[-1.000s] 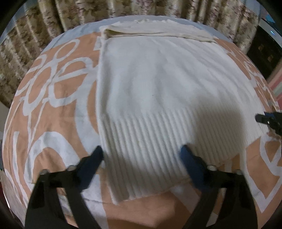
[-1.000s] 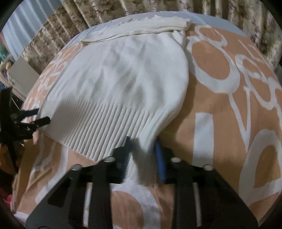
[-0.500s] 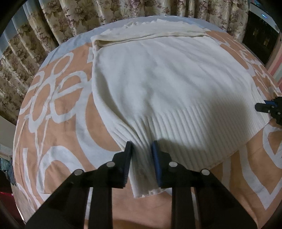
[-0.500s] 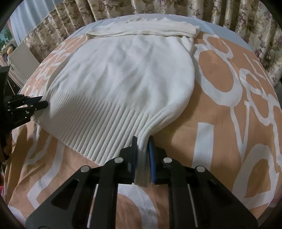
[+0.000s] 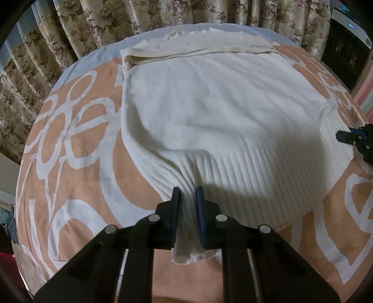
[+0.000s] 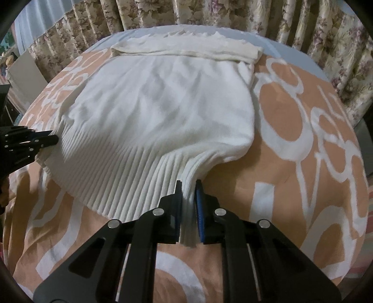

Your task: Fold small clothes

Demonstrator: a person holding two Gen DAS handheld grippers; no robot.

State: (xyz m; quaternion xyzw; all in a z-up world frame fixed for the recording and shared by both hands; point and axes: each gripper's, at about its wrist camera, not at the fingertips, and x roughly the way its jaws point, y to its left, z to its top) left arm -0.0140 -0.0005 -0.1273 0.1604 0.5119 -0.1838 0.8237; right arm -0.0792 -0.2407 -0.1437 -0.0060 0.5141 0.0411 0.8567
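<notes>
- Left wrist view: floral curtains (image 5: 98, 21) behind, an orange-and-white bedspread (image 5: 77, 149) below. The white sweater (image 5: 209, 105) lies flat; the left gripper (image 5: 187, 193) is closing, pinching its ribbed hem corner.
- Right wrist view: the right gripper (image 6: 188, 186) clamps the hem's opposite corner.

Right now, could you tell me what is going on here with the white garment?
A person is folding a white knit sweater spread on an orange-and-white patterned bedspread. The left gripper is closing on one corner of the ribbed hem; the right gripper is shut on the other corner. The sweater lies mostly flat, its far end already folded over.
</notes>
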